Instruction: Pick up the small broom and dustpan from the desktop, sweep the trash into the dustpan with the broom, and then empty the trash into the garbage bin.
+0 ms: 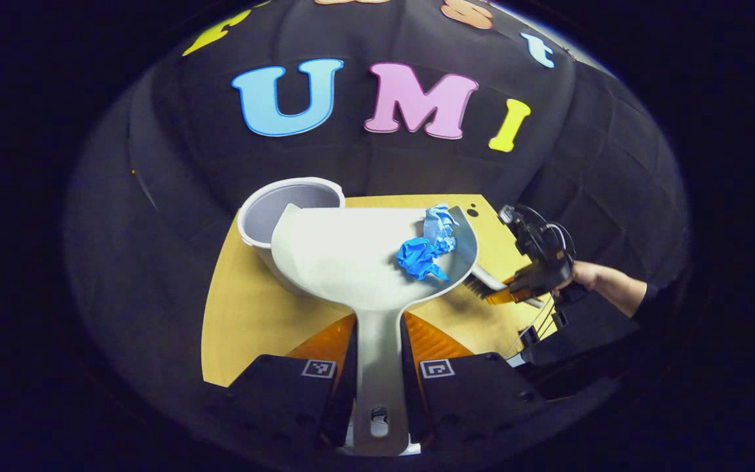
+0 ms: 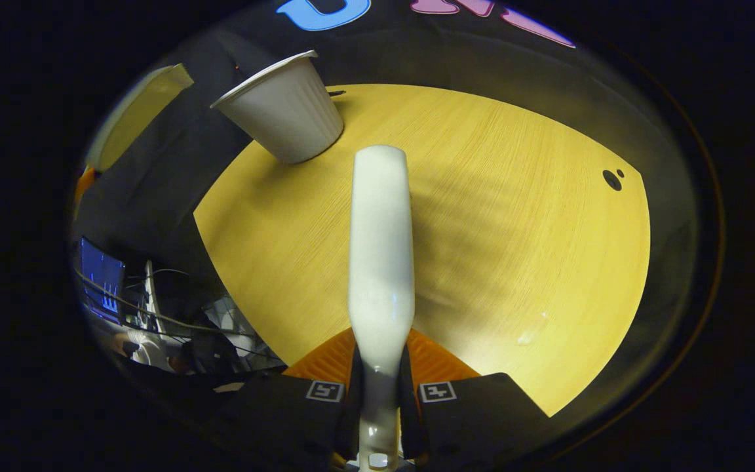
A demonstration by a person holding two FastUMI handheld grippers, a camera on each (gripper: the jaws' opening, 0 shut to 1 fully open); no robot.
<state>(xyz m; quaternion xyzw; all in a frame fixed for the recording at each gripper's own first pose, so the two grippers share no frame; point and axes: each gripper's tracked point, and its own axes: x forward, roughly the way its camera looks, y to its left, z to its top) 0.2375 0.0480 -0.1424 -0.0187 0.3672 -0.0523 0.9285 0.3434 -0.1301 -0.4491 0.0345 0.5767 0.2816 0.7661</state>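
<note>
In the left gripper view, the left gripper (image 1: 378, 367) is clenched on the flat handle of the white plastic dustpan (image 1: 351, 259), with 1 finger pressing on each side of it. The pan is held out over the yellow wooden desktop (image 1: 246, 321), its far edge reaching over the rim of the white ribbed plastic garbage bin (image 1: 266, 219), which stands at the table's far left corner. A crumpled piece of blue trash (image 1: 428, 246) lies inside the pan near its right wall. To the right, the right gripper (image 1: 535, 262) shows with a hand (image 1: 584, 274) behind it, low over the table just beside the pan.

In the right gripper view, the right gripper (image 2: 379, 380) grasps the white handle of the small broom (image 2: 381, 255) between its 2 fingers; the handle points forward over the desktop (image 2: 515, 249). The bin (image 2: 286, 108) stands ahead and to the left.
</note>
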